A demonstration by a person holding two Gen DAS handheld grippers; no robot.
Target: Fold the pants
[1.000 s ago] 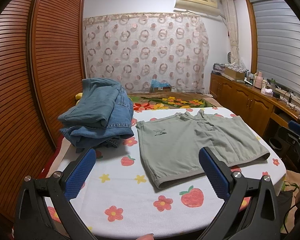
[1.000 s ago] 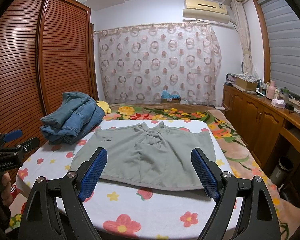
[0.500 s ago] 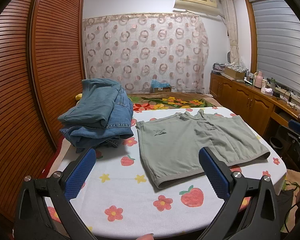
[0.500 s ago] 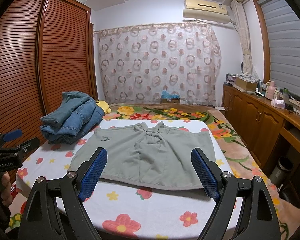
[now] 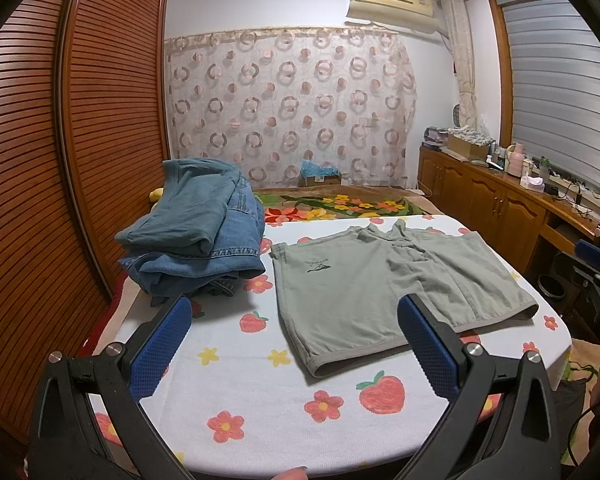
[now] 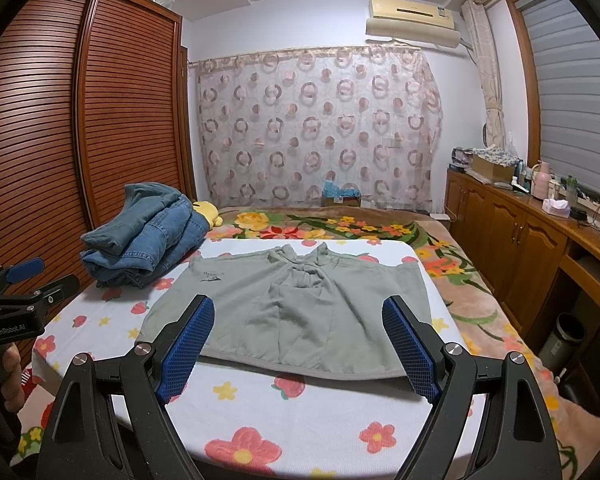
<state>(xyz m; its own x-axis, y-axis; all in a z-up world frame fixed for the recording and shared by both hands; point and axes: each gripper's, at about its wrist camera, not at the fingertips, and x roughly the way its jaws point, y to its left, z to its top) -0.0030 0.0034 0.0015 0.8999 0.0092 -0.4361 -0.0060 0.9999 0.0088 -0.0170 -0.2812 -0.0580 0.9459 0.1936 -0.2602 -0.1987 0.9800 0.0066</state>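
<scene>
Both jaws gape wide, empty: left gripper (image 5: pixel 294 344) and right gripper (image 6: pixel 298 344) hang above the flowered cloth (image 6: pixel 308 420). Grey-green pants (image 6: pixel 300 312) lie flat mid-frame, long axis across, hem nearest. Their chest print is unreadable. Folded jeans (image 5: pixel 192 240) sit upper left.

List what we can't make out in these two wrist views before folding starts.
- Shorts logo: lettering too small to read in either view.
- Jeans pile: how many garments, hidden by its own folds.
- Yellow toy: mostly behind the jeans, right view.
- Right gripper handle and hand: cut off by the frame bottom.
- Left gripper: same in the left view.
</scene>
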